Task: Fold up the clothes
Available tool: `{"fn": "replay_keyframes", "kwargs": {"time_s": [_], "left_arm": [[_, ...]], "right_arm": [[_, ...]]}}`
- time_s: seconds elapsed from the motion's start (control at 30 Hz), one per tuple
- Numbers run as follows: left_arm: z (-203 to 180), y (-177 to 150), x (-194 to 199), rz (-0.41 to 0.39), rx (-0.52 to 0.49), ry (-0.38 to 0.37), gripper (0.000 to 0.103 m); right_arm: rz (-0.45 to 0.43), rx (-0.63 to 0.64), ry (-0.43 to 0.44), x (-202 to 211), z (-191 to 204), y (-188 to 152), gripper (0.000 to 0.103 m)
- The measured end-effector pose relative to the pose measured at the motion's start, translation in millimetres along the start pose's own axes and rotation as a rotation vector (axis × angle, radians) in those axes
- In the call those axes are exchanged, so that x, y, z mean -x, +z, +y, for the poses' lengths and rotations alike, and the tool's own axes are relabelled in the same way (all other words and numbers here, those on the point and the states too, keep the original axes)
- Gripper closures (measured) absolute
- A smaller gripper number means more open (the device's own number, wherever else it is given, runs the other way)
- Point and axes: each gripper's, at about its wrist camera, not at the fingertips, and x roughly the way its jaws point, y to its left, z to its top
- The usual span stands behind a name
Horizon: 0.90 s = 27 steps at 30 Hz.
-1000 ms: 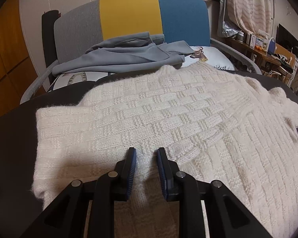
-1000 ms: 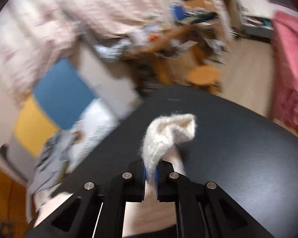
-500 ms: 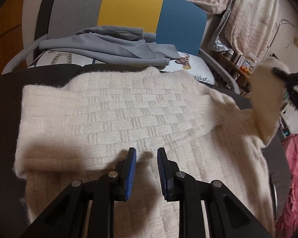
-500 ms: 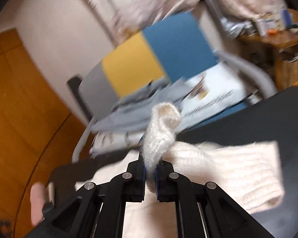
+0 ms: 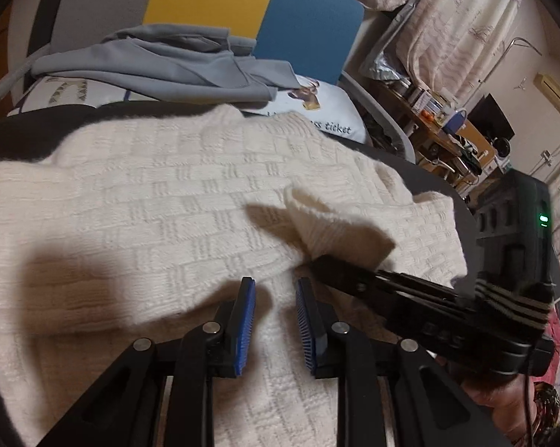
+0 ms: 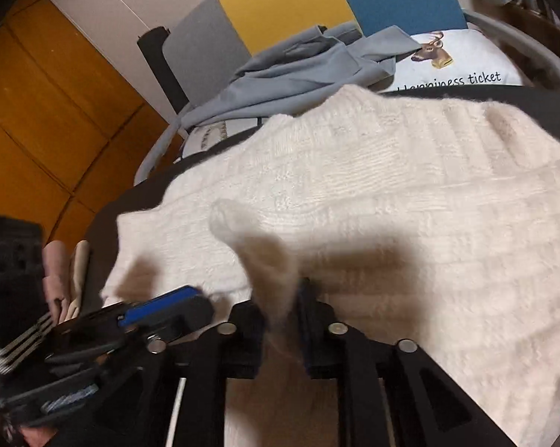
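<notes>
Sleeve-folding step: your right gripper [image 6: 280, 320], jaws opening, releases the sleeve cuff [image 5: 332, 223] onto the cream sweater [image 5: 149, 193] lying on the table; your left gripper [image 5: 274, 320], also opening, holds nothing; next, smooth the fold.

the sweater [image 5: 175, 201] lies spread on the desk [image 5: 434, 182], filling the frame's middle. behind it, upper centre, a garment [image 5: 168, 67] lies on a chair [image 5: 309, 26]. a sleeve cuff [image 5: 332, 227] rests on the sweater, right of centre.
</notes>
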Motion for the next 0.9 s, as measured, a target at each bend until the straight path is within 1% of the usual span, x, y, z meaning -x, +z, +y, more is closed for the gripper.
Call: {"fn": "replay_keyframes", "kwargs": {"time_s": [0.03,0.07,0.1,0.13,0.17,0.2,0.23,0.27,0.3,0.37,0.43,0.47,0.5,0.57,0.6,0.67,0.7,0.73,0.77,0.83,0.9], "left_arm": [[1,0,-3,0.016,0.019,-0.026,0.079],[3,0,-6,0.026,0.038,-0.045,0.079],[4,0,-7,0.028,0.051,-0.059,0.079],[4,0,-9,0.030,0.064,-0.072,0.079],[5,0,-10,0.031,0.076,-0.084,0.079],[5,-1,-11,0.032,0.089,-0.097,0.079],[6,-1,-13,0.033,0.101,-0.110,0.079],[7,0,-14,0.035,0.123,-0.125,0.079],[9,0,-15,0.038,0.146,-0.141,0.079],[11,0,-16,0.041,0.188,-0.175,0.078],[11,0,-14,0.037,0.218,-0.197,0.078],[11,-1,-12,0.035,0.228,-0.211,0.078],[11,-2,-10,0.033,0.237,-0.228,0.074],[11,-4,-4,0.015,0.257,-0.258,0.066],[12,-5,-1,0.007,0.266,-0.272,0.058],[14,-10,5,-0.022,0.281,-0.299,0.051],[15,-12,7,-0.034,0.290,-0.303,0.044],[16,-12,5,-0.032,0.295,-0.288,0.034],[17,-11,1,-0.017,0.297,-0.264,0.033],[18,-7,-12,0.028,0.313,-0.219,0.033],[15,-2,-14,0.005,0.311,-0.206,0.033]], "right_arm": [[-0.019,-0.001,0.004,11,-1,-2,0.065],[-0.046,-0.001,0.005,25,-3,-5,0.057],[-0.062,0.003,0.000,36,-4,-8,0.044],[-0.075,0.008,-0.007,48,-6,-11,0.041],[-0.070,0.023,-0.019,56,-8,-16,0.041],[-0.054,0.045,-0.039,60,-9,-19,0.047],[-0.035,0.077,-0.079,63,-12,-25,0.063],[-0.015,0.093,-0.126,64,-14,-30,0.068],[0.008,0.098,-0.174,64,-19,-35,0.069],[0.001,0.082,-0.201,63,-29,-42,0.072],[-0.006,0.069,-0.227,63,-38,-48,0.081],[-0.010,0.078,-0.241,62,-37,-49,0.081],[-0.013,0.088,-0.254,61,-36,-50,0.081],[-0.015,0.096,-0.275,59,-33,-50,0.081],[-0.015,0.099,-0.285,59,-32,-50,0.081],[-0.018,0.099,-0.293,58,-32,-51,0.081],[-0.020,0.098,-0.293,58,-32,-51,0.081],[-0.022,0.097,-0.292,58,-32,-52,0.081],[-0.024,0.095,-0.291,58,-32,-52,0.081],[-0.028,0.092,-0.290,58,-32,-53,0.081],[-0.032,0.090,-0.289,59,-32,-54,0.081]]}}
